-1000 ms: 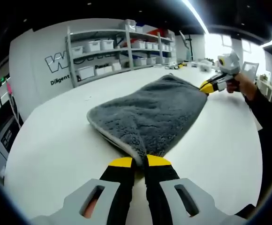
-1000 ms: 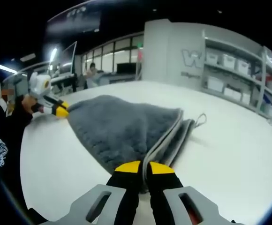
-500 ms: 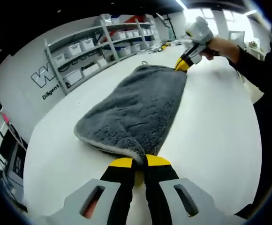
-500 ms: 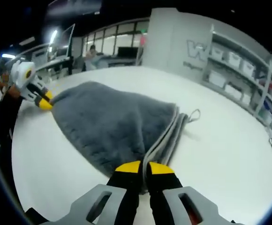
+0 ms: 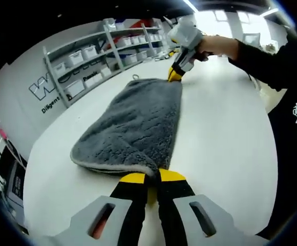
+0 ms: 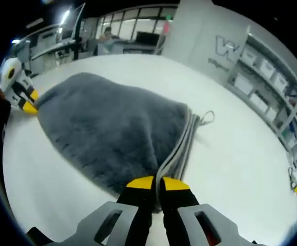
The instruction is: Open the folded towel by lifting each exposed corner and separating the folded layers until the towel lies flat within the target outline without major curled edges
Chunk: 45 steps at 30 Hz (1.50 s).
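A grey fluffy towel (image 5: 133, 123) with a pale bound edge lies stretched out on the white table (image 5: 225, 143). In the left gripper view my left gripper (image 5: 147, 178) is shut on its near corner, and my right gripper (image 5: 175, 74) pinches the far corner, held by a hand in a dark sleeve. In the right gripper view the same towel (image 6: 107, 128) shows stacked folded layers along its right edge, with a small hang loop (image 6: 208, 118). There my right gripper (image 6: 157, 183) is shut on the near corner, and the left gripper (image 6: 29, 107) holds the far left corner.
Shelves with white bins (image 5: 94, 51) stand behind the table, beside a grey wall with lettering (image 5: 41, 89). The person's dark clothing (image 5: 292, 118) fills the right side of the left gripper view. Desks and a seated person (image 6: 107, 36) are far back.
Both grippers have kept their hold while moving apart, and the towel is drawn longer and narrower between them. Both views have tilted.
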Tool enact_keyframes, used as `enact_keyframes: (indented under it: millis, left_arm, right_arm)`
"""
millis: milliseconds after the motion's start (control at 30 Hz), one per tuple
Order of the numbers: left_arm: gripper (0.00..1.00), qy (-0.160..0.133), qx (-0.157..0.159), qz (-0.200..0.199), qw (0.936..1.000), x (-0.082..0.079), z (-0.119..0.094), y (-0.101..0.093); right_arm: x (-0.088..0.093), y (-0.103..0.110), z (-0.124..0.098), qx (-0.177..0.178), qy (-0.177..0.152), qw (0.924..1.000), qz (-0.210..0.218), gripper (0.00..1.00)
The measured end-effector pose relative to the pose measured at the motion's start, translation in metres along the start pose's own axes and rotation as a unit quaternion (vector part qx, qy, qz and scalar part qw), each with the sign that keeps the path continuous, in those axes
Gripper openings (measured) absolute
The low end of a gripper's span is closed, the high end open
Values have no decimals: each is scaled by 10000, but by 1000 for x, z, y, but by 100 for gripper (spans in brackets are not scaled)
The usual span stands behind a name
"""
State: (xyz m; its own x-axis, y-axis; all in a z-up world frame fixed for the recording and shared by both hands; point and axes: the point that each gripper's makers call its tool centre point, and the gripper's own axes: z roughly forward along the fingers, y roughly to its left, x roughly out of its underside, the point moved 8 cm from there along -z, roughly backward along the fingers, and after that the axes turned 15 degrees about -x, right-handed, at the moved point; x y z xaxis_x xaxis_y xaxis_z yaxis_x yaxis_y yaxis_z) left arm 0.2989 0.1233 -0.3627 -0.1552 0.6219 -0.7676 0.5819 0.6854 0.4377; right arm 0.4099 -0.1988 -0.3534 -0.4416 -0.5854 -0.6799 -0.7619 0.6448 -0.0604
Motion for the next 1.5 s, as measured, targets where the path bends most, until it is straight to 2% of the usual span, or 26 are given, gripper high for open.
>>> enact_keyframes:
  millis: [300, 667, 1033, 1300, 1500]
  left_arm:
    - [5, -58, 86, 137, 9999, -5, -3, -13]
    - [5, -173, 373, 181, 9990, -17, -4, -35]
    - [5, -422, 664, 19, 9969, -31, 0, -63]
    - [5, -623, 479, -123, 9968, -40, 6, -80]
    - [5, -700, 218, -228, 9970, -42, 9, -85]
  right_arm:
    - [-4, -7, 5, -53, 116, 9999, 49, 0]
    - [-21, -26, 21, -19, 536, 9985, -150, 0]
    - [-40, -46, 41, -20, 589, 9981, -161, 0]
    - [-53, -58, 54, -39, 525, 9977, -421, 0]
    - [-64, -67, 65, -351, 363, 9982, -327, 0]
